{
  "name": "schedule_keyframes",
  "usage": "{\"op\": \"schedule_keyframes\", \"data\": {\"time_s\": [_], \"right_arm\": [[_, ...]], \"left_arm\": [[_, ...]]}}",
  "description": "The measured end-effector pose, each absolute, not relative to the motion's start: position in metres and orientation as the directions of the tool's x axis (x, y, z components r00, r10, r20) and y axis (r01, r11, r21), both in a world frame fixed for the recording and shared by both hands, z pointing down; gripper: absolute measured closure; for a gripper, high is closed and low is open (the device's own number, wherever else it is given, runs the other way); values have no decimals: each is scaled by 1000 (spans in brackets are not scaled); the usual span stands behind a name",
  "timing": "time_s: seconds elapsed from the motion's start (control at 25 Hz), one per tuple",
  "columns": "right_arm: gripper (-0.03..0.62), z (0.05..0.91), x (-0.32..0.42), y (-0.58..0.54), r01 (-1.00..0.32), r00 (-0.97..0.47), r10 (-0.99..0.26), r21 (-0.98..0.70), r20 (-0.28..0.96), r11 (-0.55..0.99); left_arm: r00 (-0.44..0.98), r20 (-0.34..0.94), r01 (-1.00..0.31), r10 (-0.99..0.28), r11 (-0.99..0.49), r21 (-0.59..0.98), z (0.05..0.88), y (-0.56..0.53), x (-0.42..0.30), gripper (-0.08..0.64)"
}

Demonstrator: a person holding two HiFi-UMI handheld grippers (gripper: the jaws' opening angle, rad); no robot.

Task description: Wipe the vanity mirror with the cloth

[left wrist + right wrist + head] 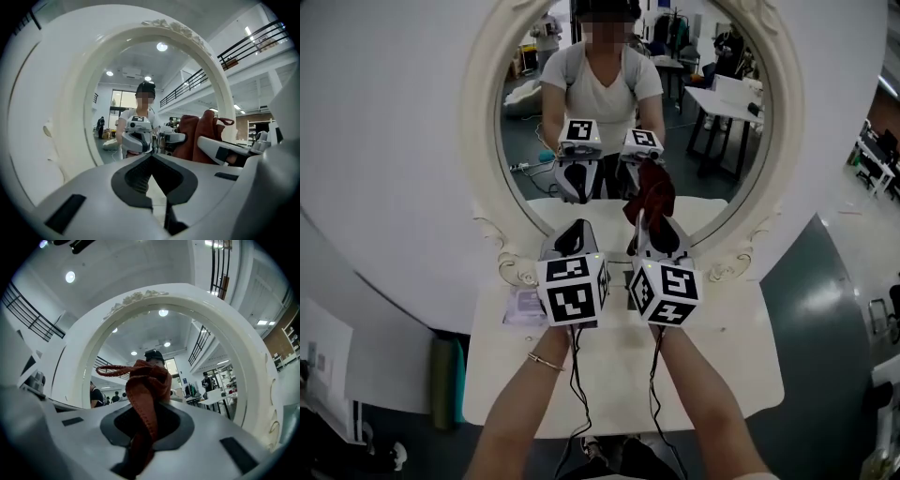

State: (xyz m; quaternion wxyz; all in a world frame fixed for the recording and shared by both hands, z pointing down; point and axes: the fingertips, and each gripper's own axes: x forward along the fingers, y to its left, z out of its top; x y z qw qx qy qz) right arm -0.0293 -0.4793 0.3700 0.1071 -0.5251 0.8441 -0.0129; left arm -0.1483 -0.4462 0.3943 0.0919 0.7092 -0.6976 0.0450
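Note:
The round vanity mirror (486, 122) with its white ornate frame stands at the back of a white table (722, 375). My right gripper (649, 232) is shut on a dark red cloth (653, 192), which sticks up from its jaws just in front of the lower glass. In the right gripper view the cloth (146, 390) hangs bunched between the jaws, with the mirror frame (251, 366) arching behind. My left gripper (574, 231) is beside it on the left, shut and holding nothing. In the left gripper view its jaws meet, and the cloth (199, 136) shows to the right.
The glass reflects the person, both grippers and a hall with tables behind. A small pale packet (523, 306) lies on the table at the left, near the frame's foot. A green cylinder (445, 380) stands on the floor, left of the table. Cables trail from both grippers.

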Motion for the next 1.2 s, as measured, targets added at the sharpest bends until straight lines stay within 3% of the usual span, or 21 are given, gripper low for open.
{"op": "schedule_keyframes", "data": {"time_s": [0.36, 0.8, 1.2], "right_arm": [[528, 371, -54, -470, -839, -489, -850, -160, -196, 520], [528, 378, -168, -438, -752, -642, -752, -69, -147, 656], [528, 379, -174, -431, -720, -679, -720, -62, -145, 692]], "left_arm": [[-86, 213, -994, -973, 98, 47, 405, -420, -178, 555], [-135, 218, -986, -966, 152, 61, 414, -393, -249, 555], [-145, 228, -985, -963, 161, 55, 417, -391, -251, 555]]}}
